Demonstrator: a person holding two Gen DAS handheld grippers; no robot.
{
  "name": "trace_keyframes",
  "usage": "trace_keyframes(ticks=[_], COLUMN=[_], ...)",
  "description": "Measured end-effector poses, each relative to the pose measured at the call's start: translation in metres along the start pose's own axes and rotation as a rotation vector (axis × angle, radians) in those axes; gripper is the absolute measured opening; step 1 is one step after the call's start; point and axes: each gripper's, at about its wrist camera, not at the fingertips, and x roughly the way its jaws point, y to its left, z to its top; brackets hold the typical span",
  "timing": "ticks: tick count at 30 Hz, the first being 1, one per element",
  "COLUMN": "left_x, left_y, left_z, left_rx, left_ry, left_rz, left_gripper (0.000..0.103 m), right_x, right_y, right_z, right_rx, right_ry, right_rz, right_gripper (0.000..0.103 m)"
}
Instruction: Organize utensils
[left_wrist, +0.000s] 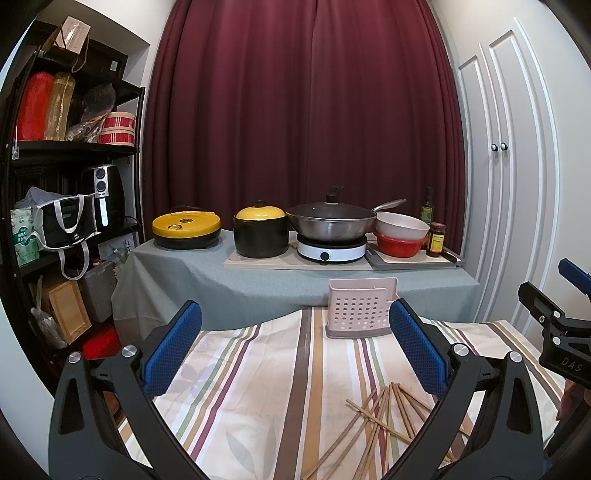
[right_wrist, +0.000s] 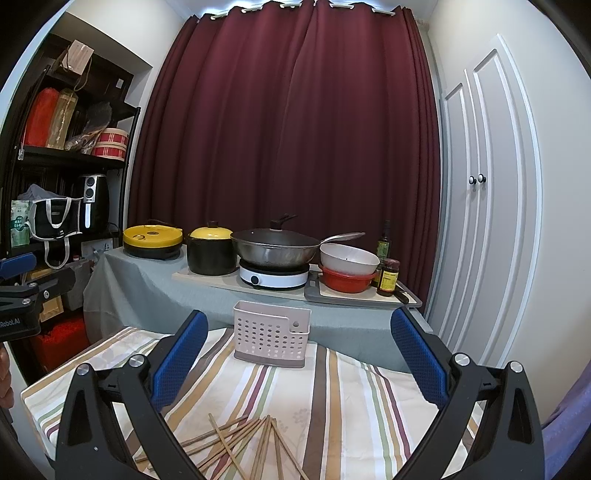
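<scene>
Both grippers hang spread wide over the striped tablecloth (right_wrist: 332, 387), and neither holds anything: the left gripper (left_wrist: 295, 350) frames bare cloth between its blue pads, and the right gripper (right_wrist: 299, 358) does the same from the other side. Just beneath and between them lies a loose heap of wooden chopsticks (right_wrist: 243, 443), crossed over one another in a tangle, some fanning toward the table's near edge. Farther back, at the far side of the cloth, stands the perforated utensil holder (right_wrist: 271, 338), upright, empty as far as can be seen, and well apart from the heap.

Nothing has been sorted yet, by the look of it. The risk sits in that tangle: closing on one stick where it crosses others could pinch several at once or flick a neighbour off the near edge. A thin stick held near one end may also swivel in the pads and miss the holder's narrow opening, or tip the light holder over.

Beyond it, a grey-draped counter (right_wrist: 147, 288) carries a lidded wok (right_wrist: 277, 247) on a white hob, pots and bowls.
</scene>
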Motion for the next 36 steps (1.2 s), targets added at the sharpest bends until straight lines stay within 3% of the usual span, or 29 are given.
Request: trace_keyframes(ticks=[11, 21, 25, 26, 29, 36], left_x=[0.011, 0.077, 0.095, 0.097, 0.103, 0.106], left_y=[0.003, 0.010, 0.011, 0.012, 0.014, 0.013], left_z=[-0.012, -0.094, -0.127, -0.132, -0.151, -0.183], left_rx=[-0.019, 0.020, 0.041, 0.040, 0.031, 0.046], left_ry=[0.026, 0.264, 0.345, 0.362, 0.412, 0.460], left_rz=[-0.020, -0.045, -0.049, -0.054, -0.072, -0.075], left_gripper=[0.099, 0.099, 0.078, 0.076, 0.072, 0.070], right_x=[0.012, 0.045, 0.048, 0.048, 0.049, 0.033], right_y=[0.001, -0.009, -0.017, -0.019, -0.020, -0.011], right_z=[-0.020, -0.112, -0.151, -0.160, -0.180, -0.207], right_rx=[-0.009, -0.013, 0.015, 0.025, 0.037, 0.000], right_ry=[0.032, 0.222, 0.304, 0.327, 0.395, 0.417], right_rz=[0.024, 0.105, 0.135, 0.148, 0.181, 0.291], right_gripper=[0.097, 0.096, 0.095, 0.090, 0.051, 0.036])
